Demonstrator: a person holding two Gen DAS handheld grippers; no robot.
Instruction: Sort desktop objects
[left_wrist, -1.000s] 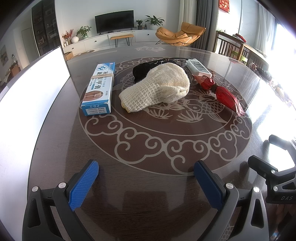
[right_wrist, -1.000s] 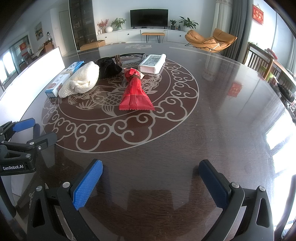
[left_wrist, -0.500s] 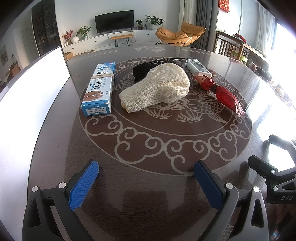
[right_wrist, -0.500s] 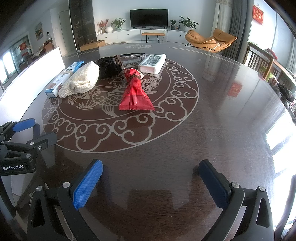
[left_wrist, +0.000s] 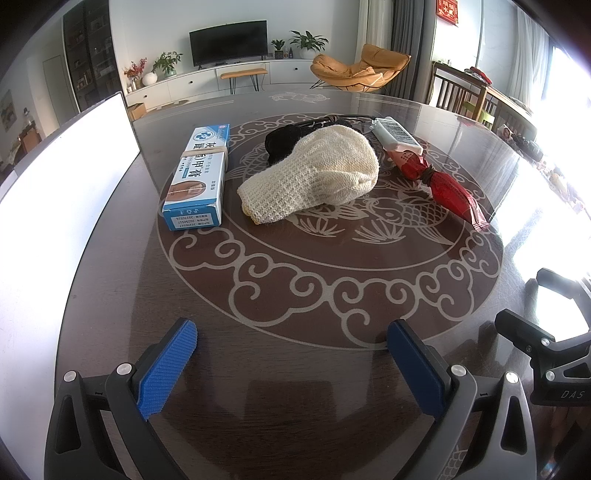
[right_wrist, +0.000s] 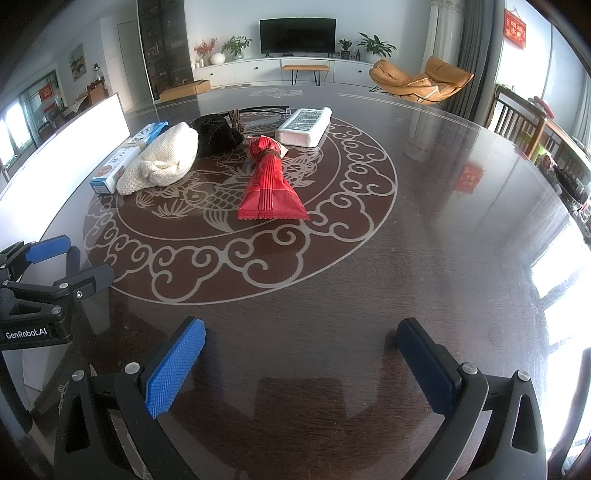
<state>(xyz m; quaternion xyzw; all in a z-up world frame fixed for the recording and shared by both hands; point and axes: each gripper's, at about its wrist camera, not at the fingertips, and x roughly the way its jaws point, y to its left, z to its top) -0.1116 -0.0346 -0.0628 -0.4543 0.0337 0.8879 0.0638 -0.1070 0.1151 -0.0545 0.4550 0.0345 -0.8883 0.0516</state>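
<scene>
On the dark round table lie a blue-and-white box at the left, a cream knitted cloth beside it, a black cloth behind that, a white tube and a red packet tied with a band at the right. The right wrist view shows the box, cream cloth, black cloth, red packet and white tube. My left gripper is open and empty at the near edge. My right gripper is open and empty, well short of the packet.
A white bin wall stands along the table's left side, also in the right wrist view. Thin dark glasses lie behind the tube. Chairs stand at the far right. Each gripper shows in the other's view.
</scene>
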